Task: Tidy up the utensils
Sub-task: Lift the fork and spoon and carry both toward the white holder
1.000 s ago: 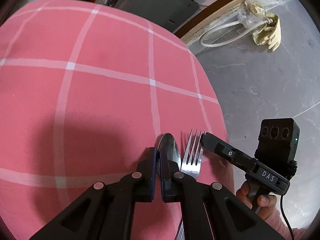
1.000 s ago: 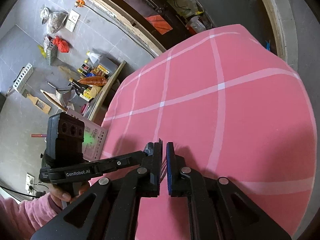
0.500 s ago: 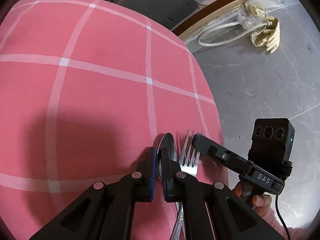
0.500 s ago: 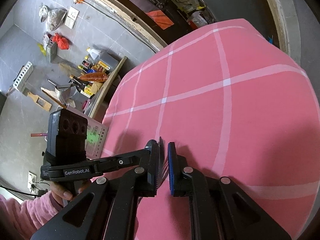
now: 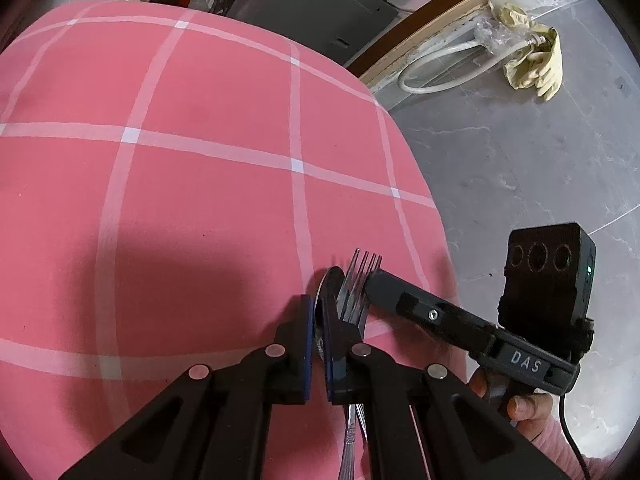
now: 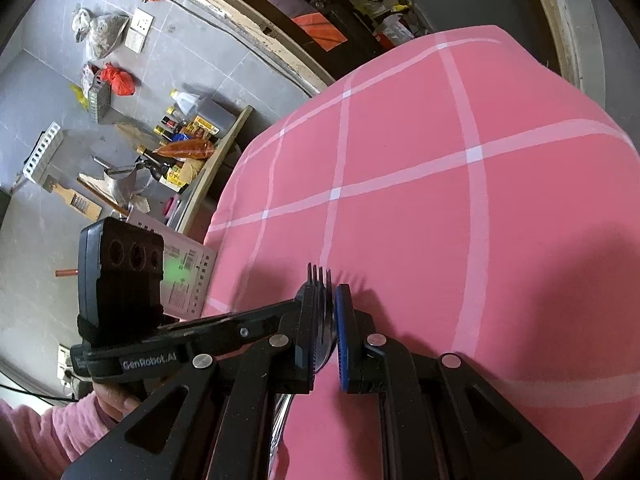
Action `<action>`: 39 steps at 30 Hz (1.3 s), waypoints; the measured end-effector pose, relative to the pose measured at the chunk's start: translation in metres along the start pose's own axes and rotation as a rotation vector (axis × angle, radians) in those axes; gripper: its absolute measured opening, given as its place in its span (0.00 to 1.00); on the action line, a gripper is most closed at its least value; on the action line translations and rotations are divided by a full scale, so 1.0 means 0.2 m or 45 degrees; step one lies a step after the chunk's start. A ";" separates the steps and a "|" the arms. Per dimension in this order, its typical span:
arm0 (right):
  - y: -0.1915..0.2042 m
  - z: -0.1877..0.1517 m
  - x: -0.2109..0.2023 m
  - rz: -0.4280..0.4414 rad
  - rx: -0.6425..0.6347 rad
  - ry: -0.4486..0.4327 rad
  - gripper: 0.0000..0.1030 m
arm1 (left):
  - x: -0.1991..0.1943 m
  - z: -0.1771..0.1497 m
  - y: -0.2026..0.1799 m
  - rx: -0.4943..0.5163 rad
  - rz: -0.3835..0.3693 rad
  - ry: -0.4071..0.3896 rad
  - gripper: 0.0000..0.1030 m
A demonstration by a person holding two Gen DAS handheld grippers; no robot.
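Note:
My left gripper [image 5: 317, 320] is shut on a steel spoon [image 5: 329, 285], held edge-on above the pink checked tablecloth [image 5: 180, 184]. My right gripper [image 6: 325, 320] is shut on a steel fork [image 6: 320, 280], tines pointing forward. In the left wrist view the fork [image 5: 360, 276] sits right beside the spoon, almost touching it, with the right gripper's finger [image 5: 404, 300] against it. In the right wrist view the left gripper's finger [image 6: 240, 330] reaches in from the left. The handles run back under the grippers.
The table edge [image 5: 432, 208] falls off to grey floor on the right, with a hose and gloves [image 5: 532, 68] beyond. Left of the table stand a shelf of bottles [image 6: 188, 136] and a printed box [image 6: 180, 276].
The two grippers have come closer together. The fork now lies tight against the spoon; both have tilted more edge-on and lifted slightly.

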State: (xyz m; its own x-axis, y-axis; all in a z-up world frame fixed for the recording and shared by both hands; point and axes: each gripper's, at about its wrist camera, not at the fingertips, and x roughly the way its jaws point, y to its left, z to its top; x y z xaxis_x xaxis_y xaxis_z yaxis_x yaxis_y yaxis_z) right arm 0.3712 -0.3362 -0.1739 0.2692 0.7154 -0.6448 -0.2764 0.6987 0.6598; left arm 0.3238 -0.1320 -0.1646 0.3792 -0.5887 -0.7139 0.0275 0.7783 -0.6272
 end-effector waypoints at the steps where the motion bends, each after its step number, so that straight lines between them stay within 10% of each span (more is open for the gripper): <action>1: 0.00 0.00 0.01 0.004 0.002 0.000 0.08 | 0.00 0.00 0.00 -0.001 0.001 0.000 0.04; 17: 0.04 -0.03 -0.12 0.029 -0.061 -0.101 0.02 | -0.08 -0.03 -0.05 0.030 0.033 -0.085 0.02; 39: 1.20 0.12 -1.01 -0.169 -0.546 -0.827 0.02 | -1.37 -0.05 -0.47 0.418 0.280 -0.820 0.02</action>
State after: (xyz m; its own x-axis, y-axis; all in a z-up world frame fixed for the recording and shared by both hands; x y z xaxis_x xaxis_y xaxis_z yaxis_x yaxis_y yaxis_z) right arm 0.2725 -0.3134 0.1245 0.7734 0.5753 -0.2661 -0.5002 0.8118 0.3012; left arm 0.2084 -0.0452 0.0873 0.8707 -0.2470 -0.4254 0.1248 0.9474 -0.2946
